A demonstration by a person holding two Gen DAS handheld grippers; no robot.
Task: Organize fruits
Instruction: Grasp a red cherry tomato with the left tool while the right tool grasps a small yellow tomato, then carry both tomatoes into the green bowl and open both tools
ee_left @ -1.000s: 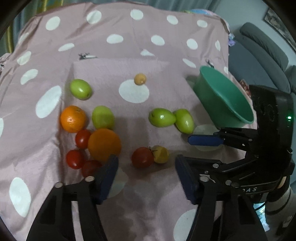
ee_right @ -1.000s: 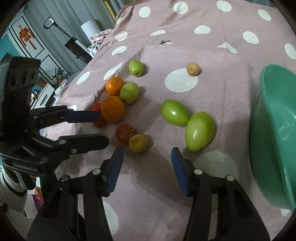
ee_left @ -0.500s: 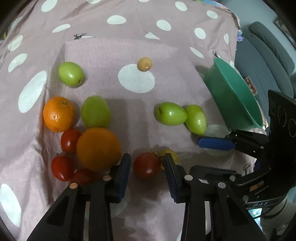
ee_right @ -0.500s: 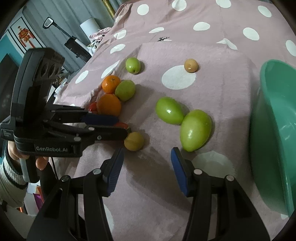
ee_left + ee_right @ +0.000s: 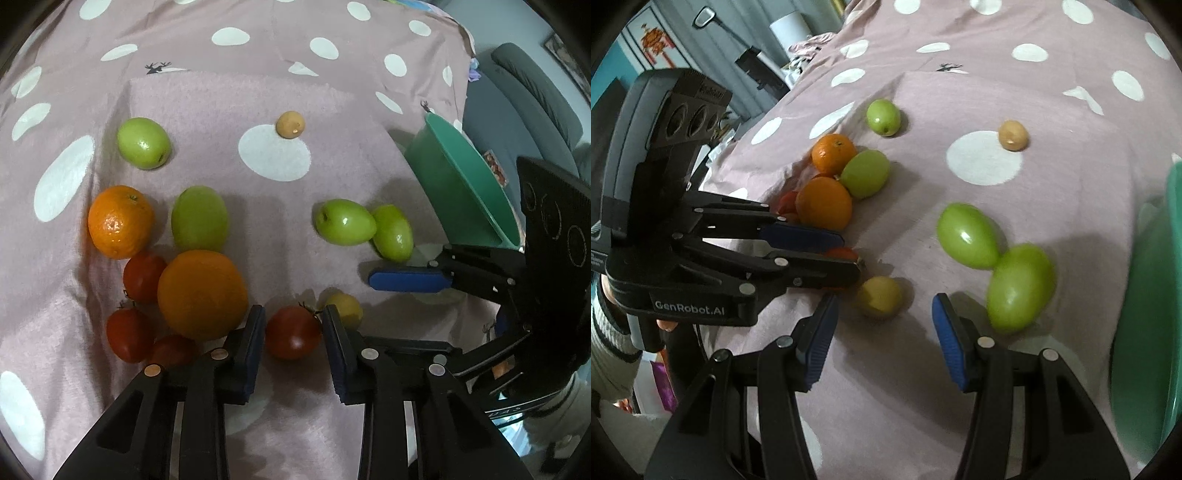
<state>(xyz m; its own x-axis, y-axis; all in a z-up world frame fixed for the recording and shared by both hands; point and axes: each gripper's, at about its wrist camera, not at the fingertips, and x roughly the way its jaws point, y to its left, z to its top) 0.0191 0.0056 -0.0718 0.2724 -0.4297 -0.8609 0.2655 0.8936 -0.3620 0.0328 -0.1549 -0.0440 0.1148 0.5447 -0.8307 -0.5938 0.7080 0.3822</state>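
Left claw [image 5: 293, 332] low, pads narrowly flanking red tomato [image 5: 293, 333]; right claw [image 5: 882, 332] wide, empty, alongside.

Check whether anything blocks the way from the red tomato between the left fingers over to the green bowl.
The left hand-held gripper brackets the red tomato. Toward the green bowl, the small yellow fruit touches the tomato's far side, and the right hand-held gripper hovers open there, with two green fruits beyond. A lifted carry looks clear.
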